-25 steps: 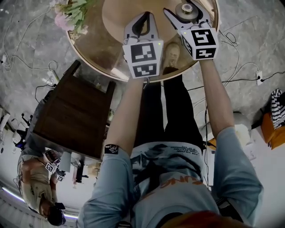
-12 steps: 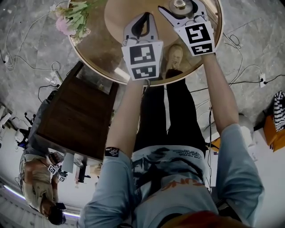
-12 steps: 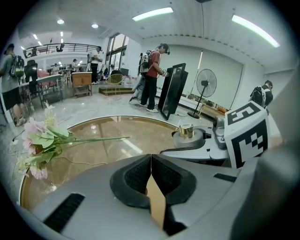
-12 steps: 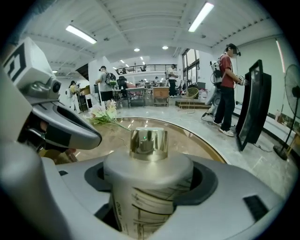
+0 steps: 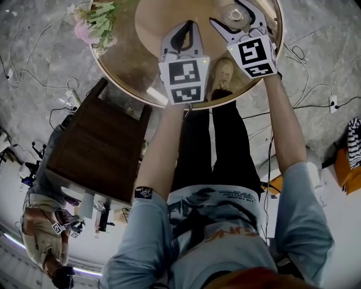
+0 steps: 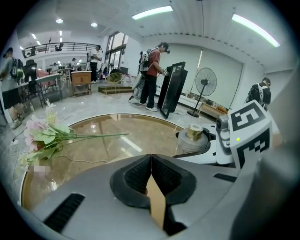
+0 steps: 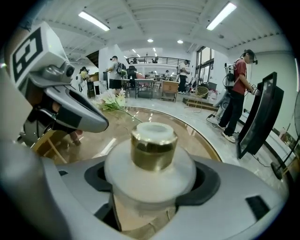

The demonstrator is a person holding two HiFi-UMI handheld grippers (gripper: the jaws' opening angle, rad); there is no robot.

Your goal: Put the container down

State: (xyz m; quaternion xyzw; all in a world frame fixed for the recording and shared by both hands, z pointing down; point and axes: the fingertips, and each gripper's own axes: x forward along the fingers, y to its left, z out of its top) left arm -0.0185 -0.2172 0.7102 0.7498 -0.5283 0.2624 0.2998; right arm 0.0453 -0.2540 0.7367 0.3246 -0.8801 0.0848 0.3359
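Head view: round table (image 5: 124,62) with a glossy amber-brown top and a thin metallic rim. A spray of pink and green flowers (image 5: 93,22) lies at its 9 o'clock edge. Both tools are smooth grey shells, and each bears a white cube printed with black square markers, the only markings legible. The left gripper (image 5: 184,28) is near the table's centre, its ribbed black pads pressed together on nothing. At 3 o'clock from it, the right gripper (image 5: 234,17) is clamped round the container (image 7: 152,154), a frosted translucent body with a gold collar and white cap, over the tabletop. Whether it touches the surface cannot be judged.
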